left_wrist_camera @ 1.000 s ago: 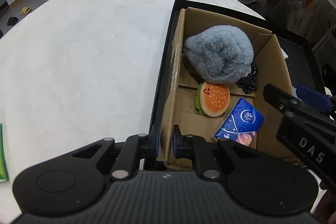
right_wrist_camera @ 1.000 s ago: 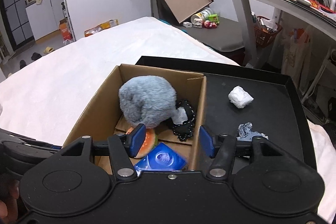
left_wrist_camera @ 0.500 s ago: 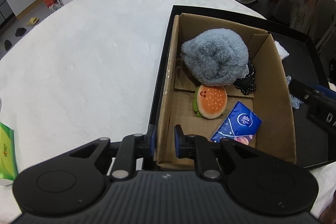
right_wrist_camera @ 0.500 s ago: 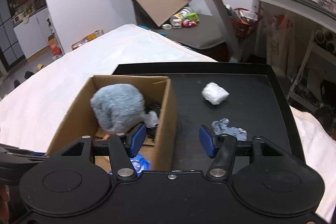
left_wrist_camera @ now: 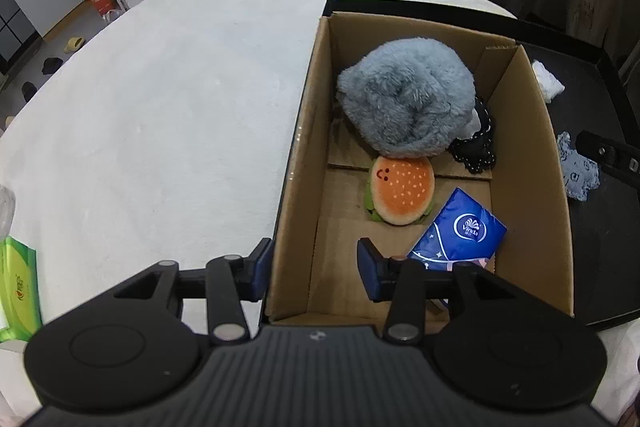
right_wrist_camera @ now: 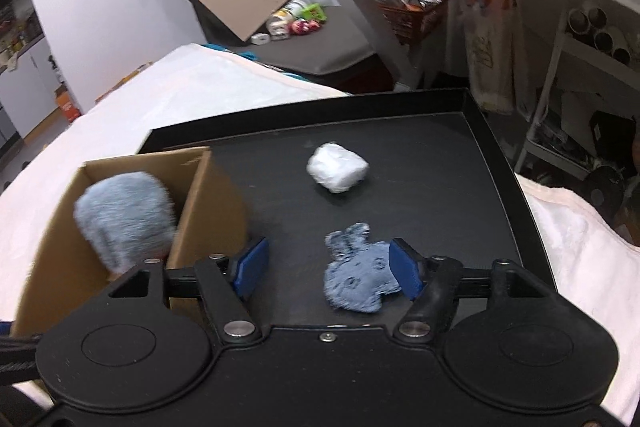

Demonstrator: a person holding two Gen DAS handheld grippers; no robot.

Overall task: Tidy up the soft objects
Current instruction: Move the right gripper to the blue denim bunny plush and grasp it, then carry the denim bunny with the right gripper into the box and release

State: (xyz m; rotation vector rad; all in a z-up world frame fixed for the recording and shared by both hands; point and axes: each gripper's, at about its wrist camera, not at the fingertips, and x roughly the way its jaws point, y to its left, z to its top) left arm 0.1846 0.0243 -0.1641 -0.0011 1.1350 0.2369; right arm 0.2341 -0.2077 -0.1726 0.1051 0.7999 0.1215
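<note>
Blue knitted cloth toy (right_wrist_camera: pixel 358 281) lies flat on the black tray (right_wrist_camera: pixel 500 163), beside the cardboard box (right_wrist_camera: pixel 208 203). Right tongs (right_wrist_camera: pixel 326 269) are opening, straddling it without contact; left tongs (left_wrist_camera: pixel 314 269) are opening around the box wall. Probably light and limp; pinch its bunched middle.

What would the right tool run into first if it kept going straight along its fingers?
Most likely the blue knitted cloth lying on the black tray: it sits between the opening fingers of the right tool, nearer its right pad, apparently not yet touched. Depth is hard to judge.
</note>
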